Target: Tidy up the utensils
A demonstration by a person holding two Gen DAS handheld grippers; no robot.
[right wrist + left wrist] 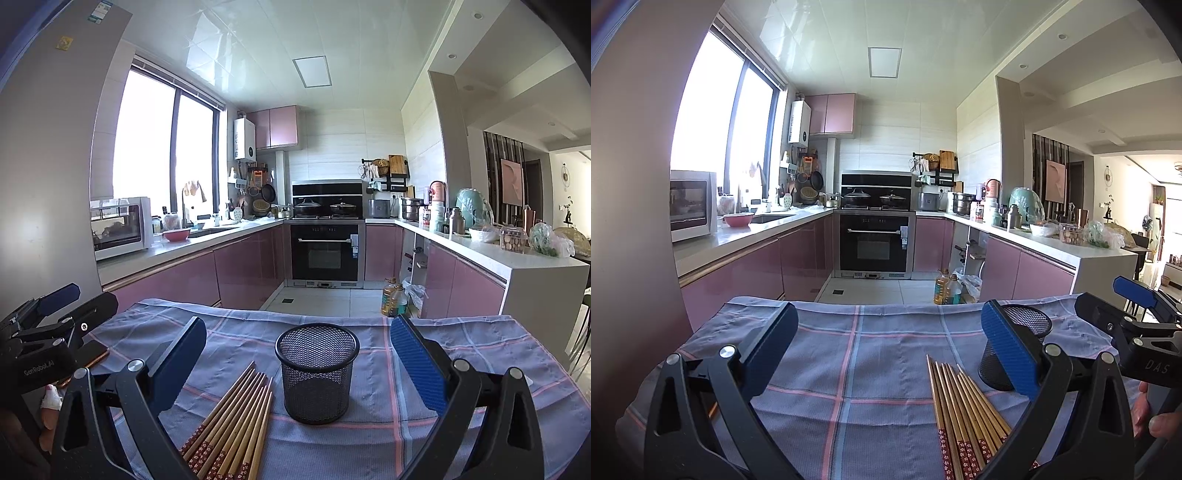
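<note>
From the left wrist, the left gripper [886, 354] hangs spread wide and empty over the checked cloth [849, 354]; the chopsticks [964, 413] lie bundled at five o'clock, so sorting looks unstarted. From the right wrist, the right gripper [297, 363] is likewise spread and empty, the mesh cup [317, 373] at twelve o'clock between its fingers, seemingly empty, though its mesh obscures the bottom.

Left hand-held gripper [890, 354] and right hand-held gripper [299, 365] hover side by side, jaws spread wide, holding nothing.
</note>
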